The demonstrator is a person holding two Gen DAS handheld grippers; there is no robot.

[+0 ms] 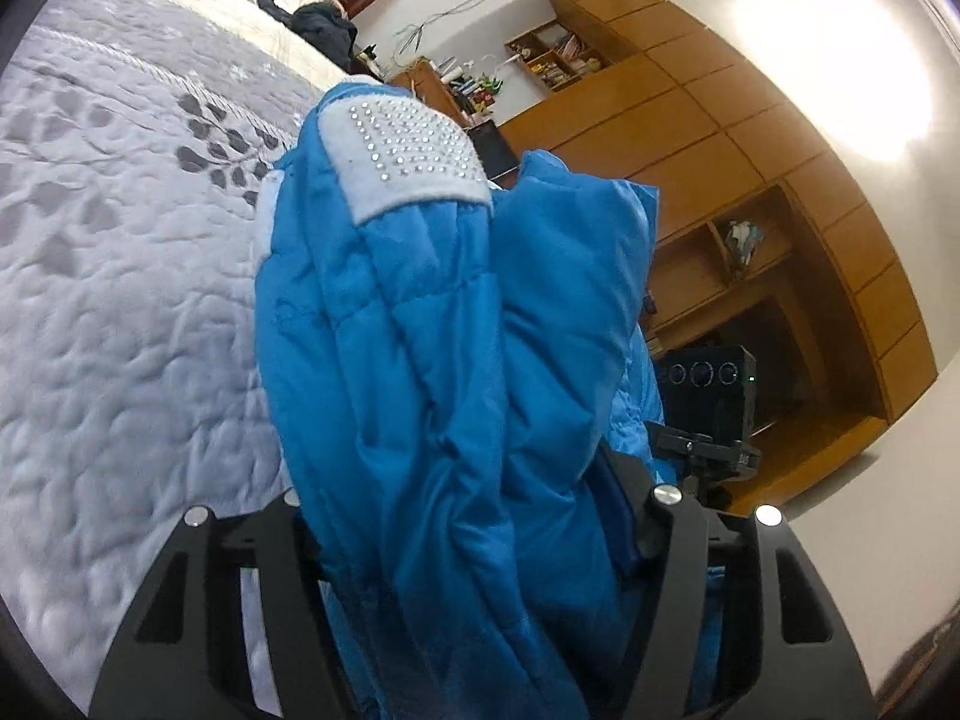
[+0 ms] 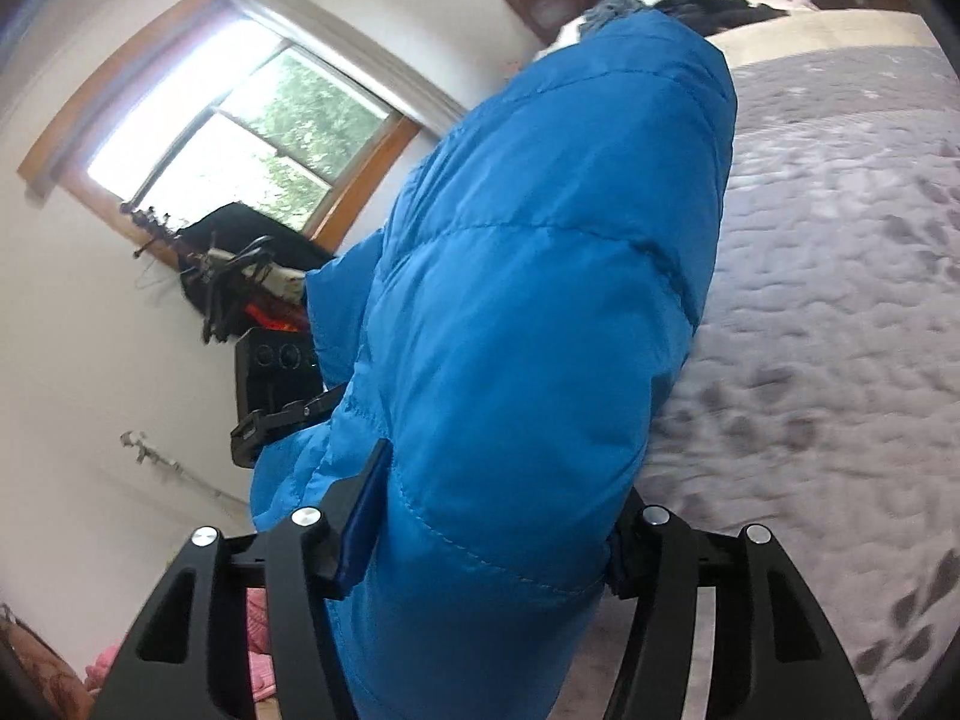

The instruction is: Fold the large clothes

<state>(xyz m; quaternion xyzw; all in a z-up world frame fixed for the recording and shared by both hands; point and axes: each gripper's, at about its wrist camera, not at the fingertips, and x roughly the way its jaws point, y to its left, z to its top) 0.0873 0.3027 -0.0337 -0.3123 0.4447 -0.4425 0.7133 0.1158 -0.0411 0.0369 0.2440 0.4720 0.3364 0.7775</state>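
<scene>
A blue quilted padded jacket (image 1: 456,372) with a white rhinestone-studded patch (image 1: 408,162) hangs bunched up in front of the left wrist camera. My left gripper (image 1: 474,516) is shut on its fabric, which covers most of both fingers. In the right wrist view the same blue jacket (image 2: 540,276) bulges up between the fingers, and my right gripper (image 2: 492,534) is shut on a thick fold of it. The jacket is held up above the bed; its lower part is out of sight.
A bed with a grey leaf-patterned quilt (image 1: 120,252) (image 2: 828,324) lies beside the jacket. Dark clothes (image 1: 324,24) sit at the bed's far end. Wooden wardrobe and shelves (image 1: 750,192) stand right. A black camera on a mount (image 1: 708,384) (image 2: 270,372) stands nearby. A window (image 2: 240,138) is at left.
</scene>
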